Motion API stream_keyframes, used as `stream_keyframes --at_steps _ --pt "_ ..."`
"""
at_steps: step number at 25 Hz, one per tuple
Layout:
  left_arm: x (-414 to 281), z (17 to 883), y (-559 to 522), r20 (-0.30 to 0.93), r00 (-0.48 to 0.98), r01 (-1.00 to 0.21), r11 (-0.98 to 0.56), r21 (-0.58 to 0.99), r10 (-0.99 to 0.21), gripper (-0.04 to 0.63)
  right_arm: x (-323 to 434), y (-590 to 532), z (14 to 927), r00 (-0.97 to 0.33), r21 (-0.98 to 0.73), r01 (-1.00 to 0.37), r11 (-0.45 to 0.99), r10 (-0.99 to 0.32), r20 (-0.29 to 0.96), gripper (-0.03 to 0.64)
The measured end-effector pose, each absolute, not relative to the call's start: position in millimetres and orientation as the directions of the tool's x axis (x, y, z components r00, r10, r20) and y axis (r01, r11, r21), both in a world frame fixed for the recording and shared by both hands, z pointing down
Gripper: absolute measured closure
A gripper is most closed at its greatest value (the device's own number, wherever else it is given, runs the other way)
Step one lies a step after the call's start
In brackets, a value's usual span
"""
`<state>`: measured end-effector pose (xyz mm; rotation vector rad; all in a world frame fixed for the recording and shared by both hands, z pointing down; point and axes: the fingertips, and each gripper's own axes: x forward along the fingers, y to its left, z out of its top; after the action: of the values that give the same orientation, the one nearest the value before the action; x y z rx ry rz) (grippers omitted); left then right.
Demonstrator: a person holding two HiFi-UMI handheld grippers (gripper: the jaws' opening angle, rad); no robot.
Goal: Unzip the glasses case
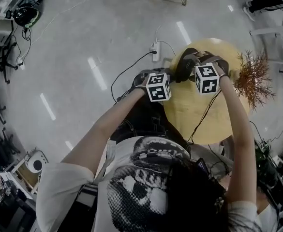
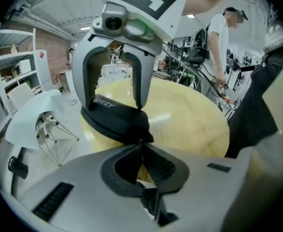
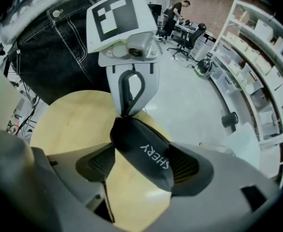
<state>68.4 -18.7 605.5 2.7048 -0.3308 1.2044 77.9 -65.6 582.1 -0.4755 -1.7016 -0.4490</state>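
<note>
A black zip-up glasses case [image 1: 185, 64] lies on the round yellow table [image 1: 194, 115] near its far edge. My left gripper [image 2: 142, 141] is shut, pinching the small zipper pull at the near tip of the case [image 2: 114, 120]. From the other side its closed jaws [image 3: 124, 112] meet the case's end. My right gripper [image 3: 143, 166] points down over the case [image 3: 146, 151] with jaws spread wide. The case lies between the pads, and a gap of table shows beside one pad. Its two fingers [image 2: 90, 105] straddle the far end of the case.
A dried brown branch bundle [image 1: 252, 76] sits at the table's right edge. A power strip [image 1: 155, 50] and cables lie on the floor beyond the table. A white wire-legged chair [image 2: 39, 115] stands to the left, shelving [image 3: 257, 57] and a standing person [image 2: 218, 37] farther off.
</note>
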Motion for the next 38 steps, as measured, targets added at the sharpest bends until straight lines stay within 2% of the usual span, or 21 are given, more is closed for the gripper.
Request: stream_keyframes --at_steps 11,16,17,20,21,27,31,34,38 --pt "68.6 604.3 -13.7 0.693 0.696 -0.406 -0.899 0.164 -0.189 0.581 71.8 -66.6 580.0 -0.183 0.025 0.489 0.872 0.074 0.98 0.265" --pt "64.3 606.7 -15.4 0.711 0.684 -0.374 -0.915 0.151 -0.162 0.577 72.3 -64.5 579.8 -0.171 0.055 0.497 0.866 0.036 0.985 0.265" --pt "61.3 607.7 -16.9 0.719 0.678 -0.372 -0.916 0.152 -0.157 0.56 71.8 -64.2 579.4 -0.17 0.065 0.496 0.866 0.023 0.985 0.265" --pt "51.3 608.4 -20.9 0.728 0.673 -0.373 -0.91 0.181 -0.131 0.446 71.4 -62.8 577.6 -0.167 0.084 0.466 0.881 -0.006 0.986 0.265" --pt "48.4 606.7 -22.9 0.725 0.677 -0.373 -0.908 0.189 -0.127 0.445 72.0 -62.5 576.8 -0.173 0.087 0.441 0.893 -0.01 0.985 0.267" --pt "33.9 587.0 -41.4 0.7 0.703 -0.353 -0.915 0.197 -0.12 0.446 69.8 -61.6 565.9 -0.311 0.121 0.153 0.981 -0.068 0.948 0.269" --pt "30.0 572.7 -52.9 0.686 0.722 -0.291 -0.939 0.184 -0.09 0.448 67.7 -63.1 551.4 -0.395 0.146 -0.087 0.986 -0.168 0.903 0.279" --pt "29.7 561.7 -64.5 0.665 0.744 -0.251 -0.951 0.182 -0.069 0.449 72.1 -69.3 537.5 -0.43 0.158 -0.31 0.937 -0.287 0.856 0.302" --pt "39.1 544.2 -77.5 0.626 0.78 -0.171 -0.967 0.19 -0.015 0.46 86.2 -70.5 520.9 -0.414 0.142 -0.602 0.786 -0.459 0.786 0.339"
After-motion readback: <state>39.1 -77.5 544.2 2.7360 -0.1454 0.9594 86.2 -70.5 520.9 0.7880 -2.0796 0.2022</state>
